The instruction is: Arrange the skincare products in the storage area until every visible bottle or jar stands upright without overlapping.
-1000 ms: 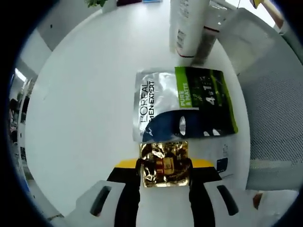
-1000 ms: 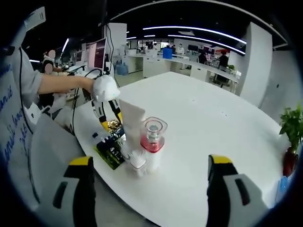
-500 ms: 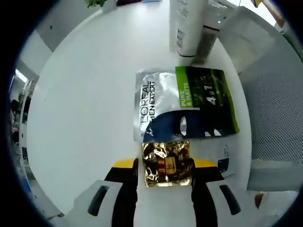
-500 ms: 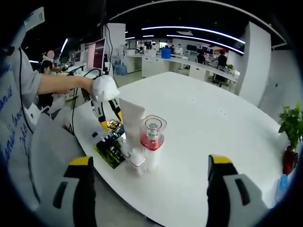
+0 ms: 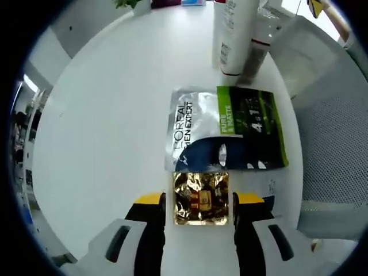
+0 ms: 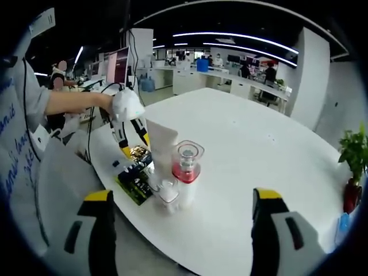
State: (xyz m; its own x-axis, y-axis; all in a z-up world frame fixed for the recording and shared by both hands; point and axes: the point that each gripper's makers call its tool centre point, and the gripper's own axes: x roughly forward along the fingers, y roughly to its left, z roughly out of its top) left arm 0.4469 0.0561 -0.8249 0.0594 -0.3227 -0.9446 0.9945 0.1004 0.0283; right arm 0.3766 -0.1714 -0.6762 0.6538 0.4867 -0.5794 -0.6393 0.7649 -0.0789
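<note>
While my left hand-held gripper [image 5: 198, 215] sits w/ its jaws apart on either side of the gold foil sachet [image 5: 200, 198], I can't tell if the pads touch it; sachet lies flat on the white bench [image 5: 103, 132]. Just beyond it, edge to edge or slightly overlapping, lies the silver-green face-mask pack [image 5: 227, 129], also flat. Risk as I judge it: foil is thin and slick, so a pinch could crumple it or skid it under the pack, making overlap worse. Sachet is also near the bench edge; a nudge the wrong way could drop it off.

Further along stand the white tube [image 5: 233, 34] and, right beside it, a clear bottle with red band [image 6: 185, 172], both upright. A small jar [image 6: 167, 195] sits at their foot. Any sweep fwd w/ the pack could knock these over; they block the straight path.

Right hand-held gripper [image 6: 185, 230] hangs wide open, well apart from the cluster, holding nothing. Potted plant [image 6: 353, 167] at far bench side, out of the way.
</note>
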